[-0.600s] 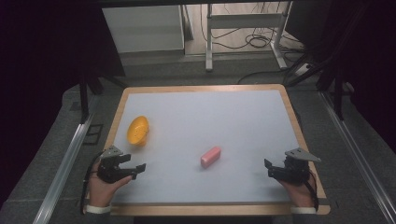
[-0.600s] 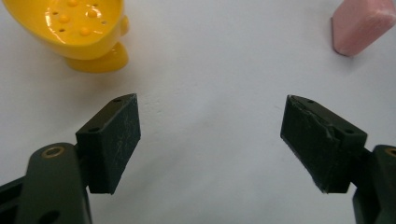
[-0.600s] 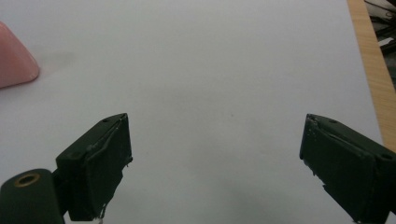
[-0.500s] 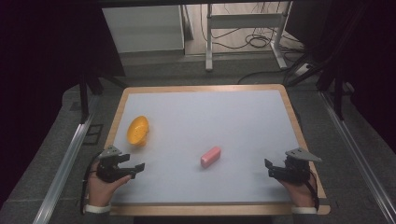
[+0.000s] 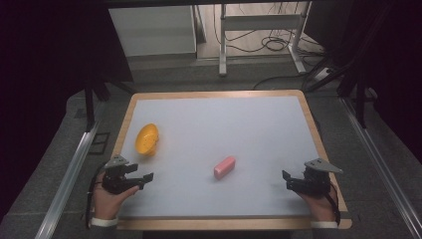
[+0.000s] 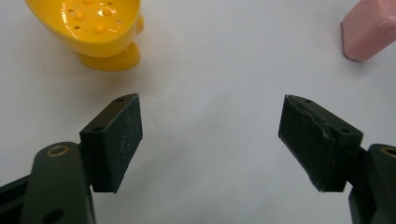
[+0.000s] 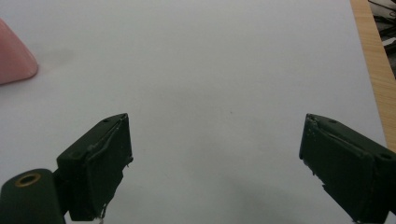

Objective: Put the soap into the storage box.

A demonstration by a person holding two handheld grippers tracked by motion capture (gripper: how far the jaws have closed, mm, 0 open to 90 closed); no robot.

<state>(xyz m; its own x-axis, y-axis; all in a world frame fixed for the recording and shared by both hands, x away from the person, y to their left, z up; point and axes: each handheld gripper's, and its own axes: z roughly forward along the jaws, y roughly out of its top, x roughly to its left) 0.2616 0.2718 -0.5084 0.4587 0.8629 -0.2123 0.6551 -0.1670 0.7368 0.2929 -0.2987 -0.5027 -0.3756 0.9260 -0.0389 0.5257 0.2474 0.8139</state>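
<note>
A yellow perforated cup (image 5: 147,138) lies tilted on the white table top at the left; it also shows at the top left of the left gripper view (image 6: 93,28). A pink block (image 5: 224,167) lies near the middle, seen again as the pink block (image 6: 371,30) and as the pink block (image 7: 14,60). My left gripper (image 5: 145,179) rests near the front left edge, open and holding nothing (image 6: 210,135). My right gripper (image 5: 286,179) sits near the front right edge, also open and holding nothing (image 7: 215,158). Both point toward the table's middle.
The white table top has a wooden rim (image 5: 214,93), which shows again as the wooden rim (image 7: 373,70) beside the right gripper. Metal rails (image 5: 69,174) run along both sides of the table. A white cabinet (image 5: 152,30) and a frame with cables (image 5: 263,35) stand beyond the far edge.
</note>
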